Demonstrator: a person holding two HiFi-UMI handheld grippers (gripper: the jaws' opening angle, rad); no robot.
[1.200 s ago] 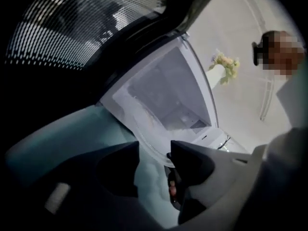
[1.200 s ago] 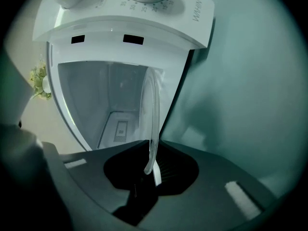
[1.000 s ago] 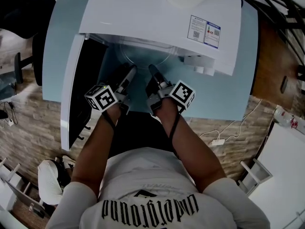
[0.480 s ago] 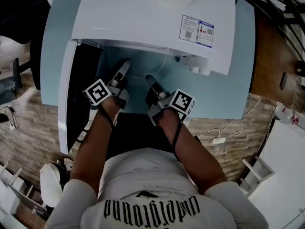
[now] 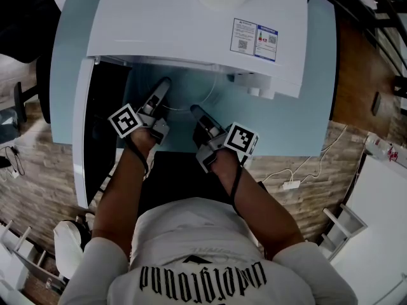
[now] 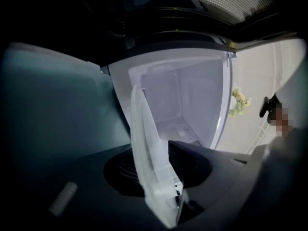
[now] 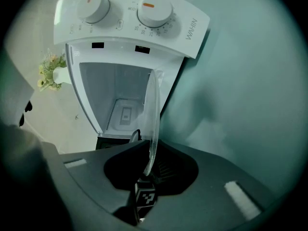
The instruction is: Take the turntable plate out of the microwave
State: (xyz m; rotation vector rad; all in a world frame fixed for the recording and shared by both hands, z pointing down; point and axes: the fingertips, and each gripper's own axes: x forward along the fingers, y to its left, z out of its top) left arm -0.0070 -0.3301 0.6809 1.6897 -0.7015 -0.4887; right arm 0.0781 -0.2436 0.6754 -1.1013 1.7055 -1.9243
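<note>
Plate (image 7: 153,124) of clear glass is held by its near rim at the mouth of the microwave (image 5: 191,24), one gripper on each side. In the head view it lies flat in front of the opening, with the pale blue worktop (image 5: 299,126) showing through it. Its far rim runs under the front edge of the microwave's top, so I cannot tell whether that rim is inside or out.

The left gripper (image 5: 162,88) reaches in beside the open door (image 5: 81,132), which swings out to the left. Its jaws are closing with the plate's rim between them. In the left gripper view the glass stands edge-on in the gap. It lies close against one jaw, and a dark space shows on its other side, so the grip does not look tight.

The right gripper (image 5: 196,113) is just beside the left one, and its jaws are clamped on the plate. In the right gripper view the thin rim runs straight down between them with no gap to be seen.

Behind the glass in that view the cavity (image 7: 120,100) is white and bare down to its floor. Two round dials (image 7: 155,9) sit on the control panel next to it. A printed label (image 5: 254,40) is stuck on the microwave's top. The person's forearms come up from the bottom of the head view, over a white shirt.
</note>
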